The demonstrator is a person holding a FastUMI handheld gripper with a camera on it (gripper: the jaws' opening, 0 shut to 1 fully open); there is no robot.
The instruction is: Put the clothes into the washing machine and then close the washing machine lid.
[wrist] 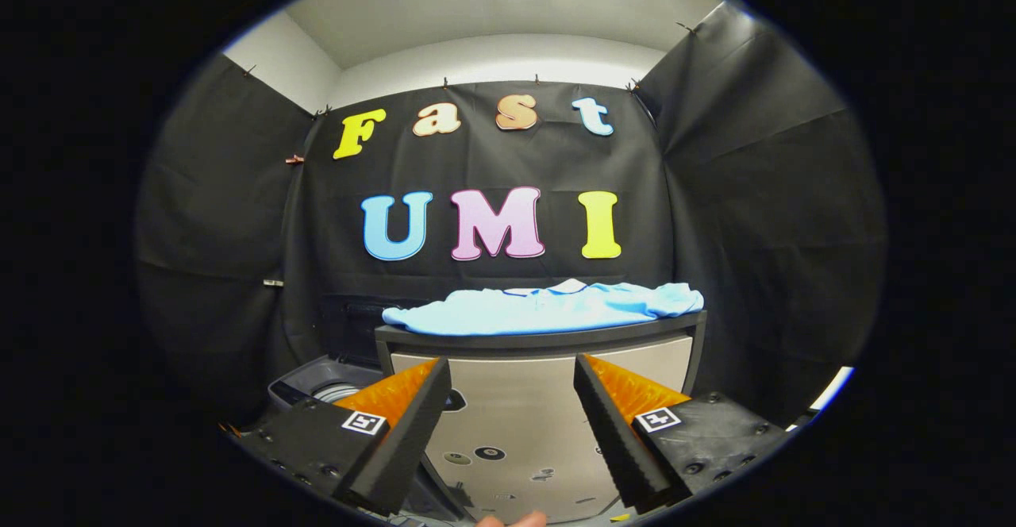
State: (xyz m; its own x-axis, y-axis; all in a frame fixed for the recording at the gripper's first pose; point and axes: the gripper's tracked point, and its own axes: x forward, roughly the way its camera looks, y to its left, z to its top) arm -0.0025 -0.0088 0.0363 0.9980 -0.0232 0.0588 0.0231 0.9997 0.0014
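Your gripper [512, 368] hangs with its fingers spread wide apart, nothing between them. Beyond the fingertips stands a table [540, 341] with a pale front panel, and a light blue garment [548, 309] lies flat across its top. To the left of the table, beside your left finger, sits the washing machine [317, 388], its drum opening partly visible.

gripper view | low, level, facing cabinet [540, 400] front | tool [512, 380] fingers apart

Gripper [512, 372] with ridged wedge jaws spread apart, square black-and-white tags, dark screwed mounts
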